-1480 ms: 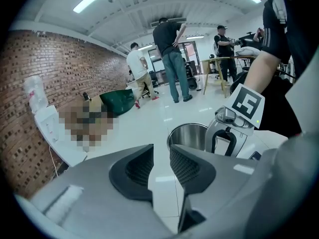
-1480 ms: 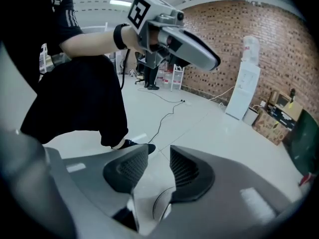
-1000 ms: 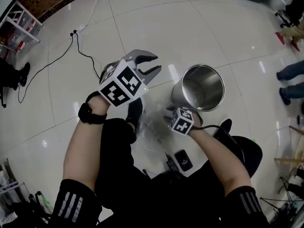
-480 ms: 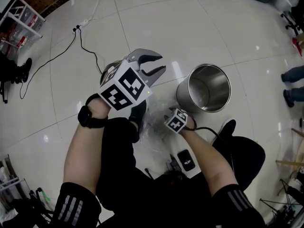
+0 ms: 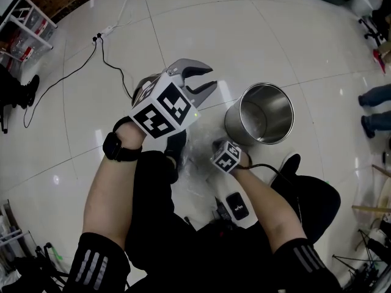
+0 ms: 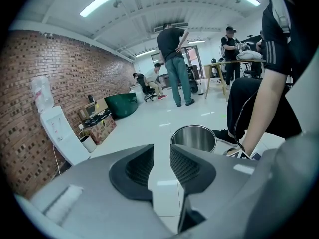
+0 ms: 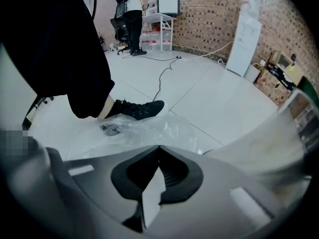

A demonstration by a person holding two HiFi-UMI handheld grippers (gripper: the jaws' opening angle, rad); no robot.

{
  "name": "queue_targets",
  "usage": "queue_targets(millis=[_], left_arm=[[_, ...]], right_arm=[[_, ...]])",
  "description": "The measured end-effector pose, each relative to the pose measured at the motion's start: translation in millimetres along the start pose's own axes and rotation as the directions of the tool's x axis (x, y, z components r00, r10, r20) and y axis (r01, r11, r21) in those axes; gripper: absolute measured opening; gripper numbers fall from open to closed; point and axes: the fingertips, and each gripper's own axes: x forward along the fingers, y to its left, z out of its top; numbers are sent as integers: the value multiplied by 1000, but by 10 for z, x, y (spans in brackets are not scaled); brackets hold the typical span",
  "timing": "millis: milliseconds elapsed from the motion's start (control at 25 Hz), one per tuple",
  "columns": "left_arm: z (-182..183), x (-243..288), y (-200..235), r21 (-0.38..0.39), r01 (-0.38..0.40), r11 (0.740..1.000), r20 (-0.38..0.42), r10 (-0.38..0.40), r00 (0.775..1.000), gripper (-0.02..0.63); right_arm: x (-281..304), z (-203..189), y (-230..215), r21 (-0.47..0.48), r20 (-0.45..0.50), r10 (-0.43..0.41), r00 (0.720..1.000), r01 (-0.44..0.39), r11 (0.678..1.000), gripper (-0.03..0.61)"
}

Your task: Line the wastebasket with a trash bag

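The steel wastebasket stands upright and open on the white tiled floor; it also shows past my left jaws. A clear crumpled trash bag lies on the floor beside it, in front of a black shoe. My right gripper points steeply down at the bag. Its jaws have just been closing and now meet at the tips, right on the near edge of the bag. My left gripper is held higher, to the left of the basket, open with nothing between its pads.
My black shoes flank the bag. A black cable runs across the floor at the upper left, near a white rack. A small black device sits by my right forearm. People stand far behind the basket.
My right gripper has dropped toward the bag and its jaws have gone from apart to closed at the bag's edge. The left gripper has stayed where it was.
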Motion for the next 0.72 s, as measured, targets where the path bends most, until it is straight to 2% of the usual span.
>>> queue_targets(millis=[160, 400, 720], left_arm=[[93, 12, 17, 6, -5, 1000, 16, 5, 1000, 97], [269, 78, 43, 8, -14, 1000, 44, 13, 999, 97], [502, 176, 72, 13, -31, 999, 77, 30, 997, 97]], right_arm=[[-283, 269, -14, -26, 69, -9, 998, 11, 1000, 8], [-866, 672, -206, -48, 179, -63, 982, 73, 996, 8], [-1915, 1088, -824, -13, 335, -193, 922, 210, 978, 8]])
